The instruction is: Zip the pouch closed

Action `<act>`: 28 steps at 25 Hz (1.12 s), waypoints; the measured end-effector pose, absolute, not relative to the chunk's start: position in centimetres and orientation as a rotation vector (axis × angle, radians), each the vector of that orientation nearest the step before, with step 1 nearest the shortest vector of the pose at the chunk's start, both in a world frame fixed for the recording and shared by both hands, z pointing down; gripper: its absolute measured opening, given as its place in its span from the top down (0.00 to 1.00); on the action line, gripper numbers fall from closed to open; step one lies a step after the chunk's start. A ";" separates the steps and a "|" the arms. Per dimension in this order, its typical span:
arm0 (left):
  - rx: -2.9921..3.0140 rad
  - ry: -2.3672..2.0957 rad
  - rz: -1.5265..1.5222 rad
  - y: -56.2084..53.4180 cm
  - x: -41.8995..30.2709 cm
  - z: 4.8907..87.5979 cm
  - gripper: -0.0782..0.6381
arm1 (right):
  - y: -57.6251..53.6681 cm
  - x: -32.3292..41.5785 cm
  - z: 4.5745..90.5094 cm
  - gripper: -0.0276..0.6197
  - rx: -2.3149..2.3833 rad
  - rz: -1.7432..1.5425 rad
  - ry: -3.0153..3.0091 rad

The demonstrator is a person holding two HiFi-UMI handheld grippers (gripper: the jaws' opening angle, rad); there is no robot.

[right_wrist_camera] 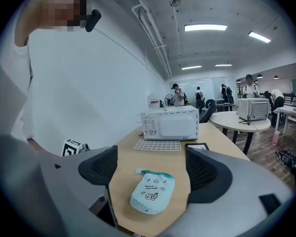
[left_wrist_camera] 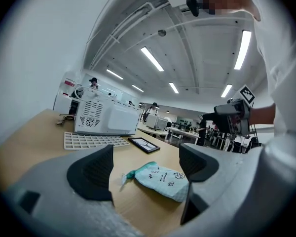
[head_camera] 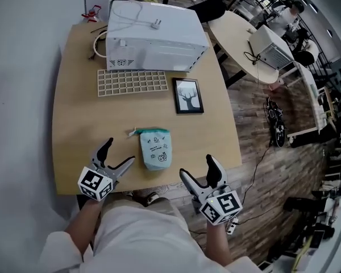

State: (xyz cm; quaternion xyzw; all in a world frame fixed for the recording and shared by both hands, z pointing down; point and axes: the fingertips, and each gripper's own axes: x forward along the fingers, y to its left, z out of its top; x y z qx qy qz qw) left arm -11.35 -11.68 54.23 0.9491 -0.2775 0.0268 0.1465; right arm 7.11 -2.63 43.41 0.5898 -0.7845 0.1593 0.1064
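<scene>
Since the pouch lies flat and untouched on the table, lower centre of the head view, w/ its green zip edge facing up-frame and a small white pull tab poking out at that edge's left end, the step in hand is prob. the approach; can't tell how far the zip is already run. The left gripper sits just left of the pouch and the right gripper lower right of it, both w/ jaws spread and nothing between them. Best bet: left nips the tab low and square, right clamps the green edge close by so the soft cloth doesn't bunch, then a slow, straight pull along the edge. A picture frame, grid tray and microwave stand further up-frame, well apart, no obstacle.
</scene>
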 end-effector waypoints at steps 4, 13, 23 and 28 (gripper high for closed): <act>2.708 -0.784 0.161 -12.9 -10.1 56.8 0.32 | -4.0 8.3 43.7 0.32 1.746 0.490 -2.307; 2.624 -0.838 0.371 -14.7 -8.2 62.3 0.38 | -8.0 10.9 44.6 0.32 1.616 0.511 -2.398; 2.599 -0.823 0.677 -17.4 -6.3 67.7 0.51 | -10.3 11.4 45.3 0.32 1.423 0.527 -2.472; 2.607 -0.789 0.801 -18.2 -5.4 68.7 0.60 | -10.0 11.8 46.0 0.32 1.381 0.543 -2.472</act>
